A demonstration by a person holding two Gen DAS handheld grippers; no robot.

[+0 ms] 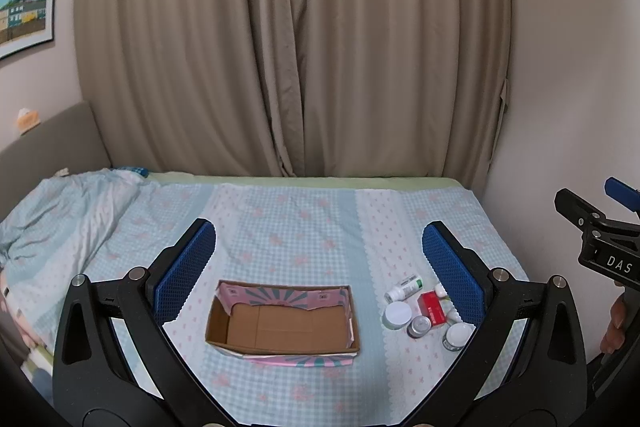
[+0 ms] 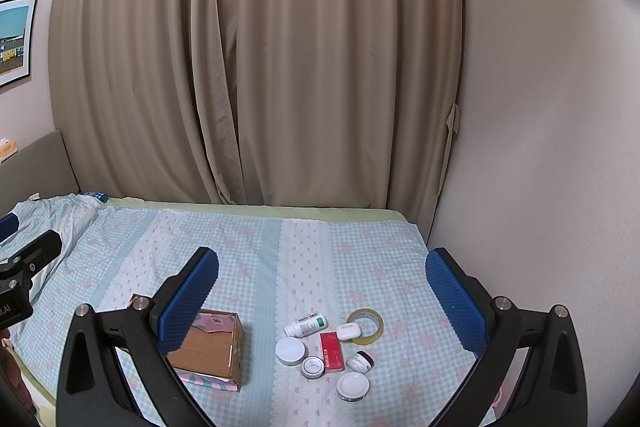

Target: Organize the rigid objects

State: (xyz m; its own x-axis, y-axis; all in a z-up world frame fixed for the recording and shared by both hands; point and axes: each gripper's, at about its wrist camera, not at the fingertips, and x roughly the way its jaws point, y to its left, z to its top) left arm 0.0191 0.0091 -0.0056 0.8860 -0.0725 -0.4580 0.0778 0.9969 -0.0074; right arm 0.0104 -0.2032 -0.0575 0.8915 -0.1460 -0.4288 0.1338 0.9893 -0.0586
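An open, empty cardboard box (image 1: 282,321) lies on the bed; it also shows in the right wrist view (image 2: 208,349). To its right lies a cluster of small items: a white bottle on its side (image 2: 306,324), a red box (image 2: 332,351), a white jar (image 2: 291,351), a small tin (image 2: 313,367), a white-lidded jar (image 2: 353,386), a small dark-capped jar (image 2: 360,361), a white earbud case (image 2: 347,330) and a tape roll (image 2: 365,325). My left gripper (image 1: 319,259) is open and empty above the box. My right gripper (image 2: 322,287) is open and empty above the cluster.
The bed has a blue checked sheet (image 1: 304,227), with a rumpled duvet (image 1: 60,211) at the left. Beige curtains (image 1: 292,39) hang behind the bed and a wall (image 2: 540,107) bounds its right side. The right gripper's body shows at the left wrist view's right edge (image 1: 604,247).
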